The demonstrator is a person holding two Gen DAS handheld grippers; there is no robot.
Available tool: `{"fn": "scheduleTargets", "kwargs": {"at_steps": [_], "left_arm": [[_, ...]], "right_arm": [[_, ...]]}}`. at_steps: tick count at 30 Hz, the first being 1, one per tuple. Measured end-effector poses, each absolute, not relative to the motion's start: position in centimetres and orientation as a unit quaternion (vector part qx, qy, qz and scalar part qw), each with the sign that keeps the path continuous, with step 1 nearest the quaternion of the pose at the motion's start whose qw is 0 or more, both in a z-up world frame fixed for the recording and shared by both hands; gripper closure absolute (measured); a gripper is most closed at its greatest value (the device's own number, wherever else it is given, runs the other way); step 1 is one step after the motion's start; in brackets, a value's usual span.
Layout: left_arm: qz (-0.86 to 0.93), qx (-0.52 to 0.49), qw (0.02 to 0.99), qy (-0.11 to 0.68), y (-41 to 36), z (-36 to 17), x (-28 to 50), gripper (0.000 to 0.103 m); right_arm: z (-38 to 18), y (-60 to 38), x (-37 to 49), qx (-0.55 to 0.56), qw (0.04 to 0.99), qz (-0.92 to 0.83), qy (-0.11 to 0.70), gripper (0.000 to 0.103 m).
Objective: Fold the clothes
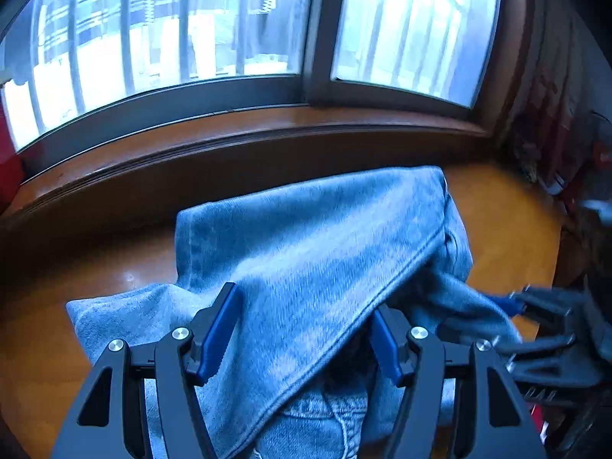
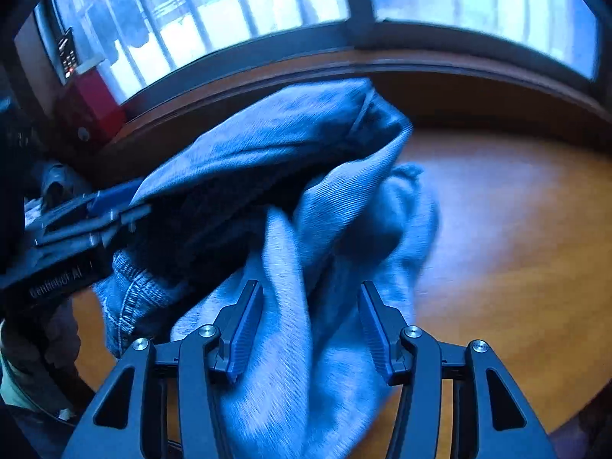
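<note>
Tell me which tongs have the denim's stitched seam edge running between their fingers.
The left tongs: the jeans seam crosses diagonally there. The right tongs straddle only plain cloth.

You are working over a glossy orange-brown wooden table (image 1: 501,229) sitting against a wooden window sill (image 1: 237,126). 1 pair of blue jeans (image 1: 313,237) is lying bunched and partly folded on it, with bare wood showing on both sides.
</note>
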State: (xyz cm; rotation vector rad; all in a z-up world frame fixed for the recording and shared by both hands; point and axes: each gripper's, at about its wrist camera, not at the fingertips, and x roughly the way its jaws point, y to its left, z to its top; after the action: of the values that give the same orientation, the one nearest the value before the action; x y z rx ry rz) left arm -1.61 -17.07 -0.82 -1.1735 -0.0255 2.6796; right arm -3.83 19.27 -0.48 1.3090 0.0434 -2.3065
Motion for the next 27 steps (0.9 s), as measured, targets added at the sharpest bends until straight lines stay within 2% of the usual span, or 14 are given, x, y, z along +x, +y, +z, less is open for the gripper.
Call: {"fn": "scheduleTargets", "kwargs": {"at_steps": [3,4,5,6,8,14,19,22,24,27], "left_arm": [[0.912,-0.400,0.089,-0.001,-16.7,-0.3,-2.3,0.081],[0.912,-0.401,0.084,-0.005,-16.8,-0.1,-2.4,0.085],[0.913,-0.401,0.079,-0.010,-16.8,0.0,-2.5,0.087],[0.916,-0.395,0.071,-0.014,-16.9,0.4,-2.4,0.089],[0.923,-0.382,0.052,-0.021,-17.4,1.4,-2.4,0.093],[0.948,-0.315,-0.007,-0.049,-19.7,6.9,-0.3,0.094],[0.945,-0.320,-0.009,-0.058,-19.0,7.1,1.0,0.094],[0.936,-0.346,0.005,-0.062,-18.1,5.6,1.7,0.093],[0.926,-0.369,0.024,-0.071,-17.8,4.3,2.3,0.091],[0.911,-0.404,0.029,-0.073,-17.3,2.4,3.2,0.091]], "right_arm": [[-2.1,18.6,-4.5,0.501,0.261,-0.825,0.013,0.052],[-2.6,18.5,-4.7,0.507,0.263,-0.820,0.014,0.055],[-3.0,18.6,-4.9,0.512,0.265,-0.817,0.016,0.077],[-3.0,18.8,-4.9,0.510,0.261,-0.819,0.019,0.086],[-2.7,19.5,-4.9,0.499,0.246,-0.830,0.025,0.092],[4.0,25.9,-5.1,0.382,0.142,-0.913,0.023,0.095],[9.2,29.5,-4.4,0.287,0.093,-0.952,0.046,0.096],[8.3,30.3,-5.1,0.307,0.111,-0.944,0.055,0.095],[5.8,30.6,-6.2,0.365,0.134,-0.920,0.043,0.095],[3.2,31.2,-6.0,0.416,0.155,-0.895,0.029,0.088]]}}
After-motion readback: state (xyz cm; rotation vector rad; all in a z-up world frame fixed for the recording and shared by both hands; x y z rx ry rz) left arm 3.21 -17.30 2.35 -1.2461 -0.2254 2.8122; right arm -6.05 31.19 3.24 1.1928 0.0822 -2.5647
